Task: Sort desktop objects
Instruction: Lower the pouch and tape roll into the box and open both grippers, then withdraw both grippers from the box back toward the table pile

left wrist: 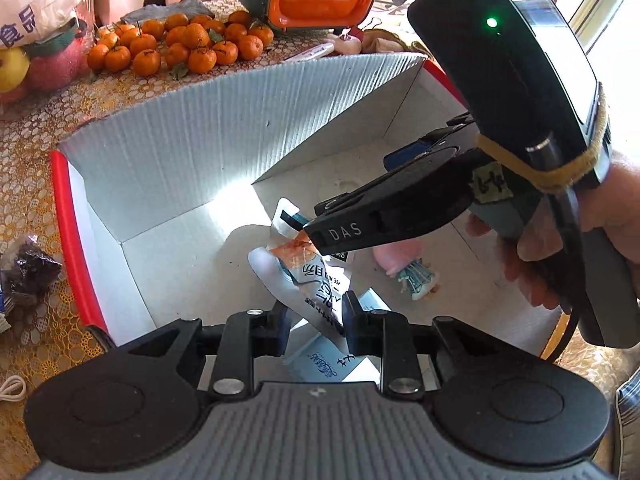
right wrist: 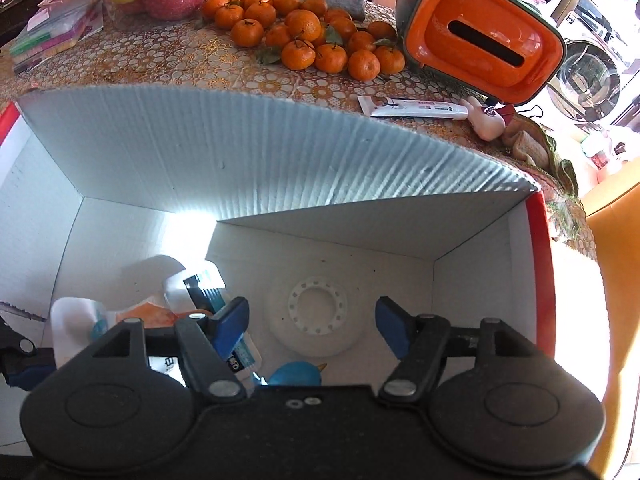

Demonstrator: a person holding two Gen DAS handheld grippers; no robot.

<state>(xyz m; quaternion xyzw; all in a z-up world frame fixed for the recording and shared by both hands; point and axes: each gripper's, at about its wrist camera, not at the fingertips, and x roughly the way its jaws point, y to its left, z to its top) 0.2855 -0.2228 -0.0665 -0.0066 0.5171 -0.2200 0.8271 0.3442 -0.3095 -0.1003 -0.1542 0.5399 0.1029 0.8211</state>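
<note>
A white corrugated box (left wrist: 168, 152) with a red rim stands on the patterned table. My left gripper (left wrist: 316, 322) reaches into it from the near side, shut on the lower end of a white and orange snack packet (left wrist: 298, 268) that tilts up off the box floor. My right gripper (right wrist: 312, 326) hangs inside the box (right wrist: 280, 152) on the right, open, nothing between its blue pads. In the left wrist view one of its fingers (left wrist: 340, 236) touches the packet's top. A white ring (right wrist: 318, 312), a pink and teal toy (left wrist: 412, 268) and a light blue packet (left wrist: 332, 360) lie on the floor.
Behind the box are a heap of mandarins (right wrist: 308, 36), an orange and green tissue holder (right wrist: 480, 40), a white tube (right wrist: 412, 108) and a small rabbit figure (right wrist: 488, 120). A dark bag (left wrist: 28, 272) lies left of the box. A hand (left wrist: 600, 220) holds the right gripper.
</note>
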